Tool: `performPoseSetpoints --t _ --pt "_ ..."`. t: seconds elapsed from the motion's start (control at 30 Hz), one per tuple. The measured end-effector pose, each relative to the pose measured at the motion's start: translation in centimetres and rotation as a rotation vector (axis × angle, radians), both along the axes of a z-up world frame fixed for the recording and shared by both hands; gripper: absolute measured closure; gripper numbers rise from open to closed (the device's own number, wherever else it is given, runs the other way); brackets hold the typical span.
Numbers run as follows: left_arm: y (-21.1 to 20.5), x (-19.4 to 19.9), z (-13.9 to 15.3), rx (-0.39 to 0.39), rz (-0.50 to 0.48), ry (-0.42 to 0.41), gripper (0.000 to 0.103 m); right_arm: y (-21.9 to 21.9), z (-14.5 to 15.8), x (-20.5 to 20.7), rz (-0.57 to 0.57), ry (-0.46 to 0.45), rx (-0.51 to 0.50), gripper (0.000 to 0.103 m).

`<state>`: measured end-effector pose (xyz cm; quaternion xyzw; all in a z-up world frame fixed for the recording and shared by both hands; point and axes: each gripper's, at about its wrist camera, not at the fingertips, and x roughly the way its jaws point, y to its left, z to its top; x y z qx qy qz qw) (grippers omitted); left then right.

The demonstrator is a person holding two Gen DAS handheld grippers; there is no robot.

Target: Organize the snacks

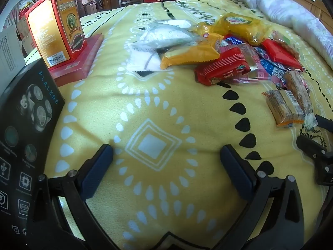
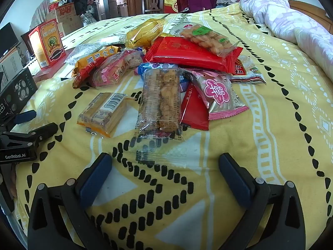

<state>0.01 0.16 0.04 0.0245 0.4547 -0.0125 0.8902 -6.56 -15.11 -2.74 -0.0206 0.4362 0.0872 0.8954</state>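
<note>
Nearest the right wrist camera, the right claw (image 2: 164,166) hangs spread wide with nothing between its blue pads (image 2: 94,179), just over the yellow patterned bedspread (image 2: 270,145). The clear tail of a long see-through pack of brown biscuits (image 2: 159,102) reaches almost between those fingers. That pack is the near edge of the snack pile (image 2: 166,68), which lies in a loose heap on the bed. Left of the long pack, apart from it, lies a clear packet of wafers with a barcode label (image 2: 104,113). Right of it, touching, are a pink-and-silver sachet with a flower emblem (image 2: 218,91) and a dark red sachet (image 2: 194,112) partly under that. Behind the long pack a large flat red packet (image 2: 187,52) carries a clear bag of fried twists with a green label (image 2: 208,36); a yellow bag (image 2: 143,34) sits at the back left. The left claw (image 1: 166,162) is likewise released, its pads over bare bedspread, well short of the pile. Far left of the pile a red-and-gold carton (image 1: 56,27) stands upright on a flat red box (image 1: 83,62), shut, contents unseen. Nearer, a black shaver box (image 1: 27,129) leans at the bed's left edge. A rolled floral quilt (image 2: 291,25) lies far right of the pile.
</note>
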Motion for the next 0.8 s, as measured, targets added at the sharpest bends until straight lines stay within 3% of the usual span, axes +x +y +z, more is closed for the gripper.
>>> performPoseSetpoints --t 0.8 --pt "-0.20 0.00 -0.04 0.005 0.000 0.000 0.000 -0.03 -0.06 0.17 0.000 0.006 -0.001 0.000"
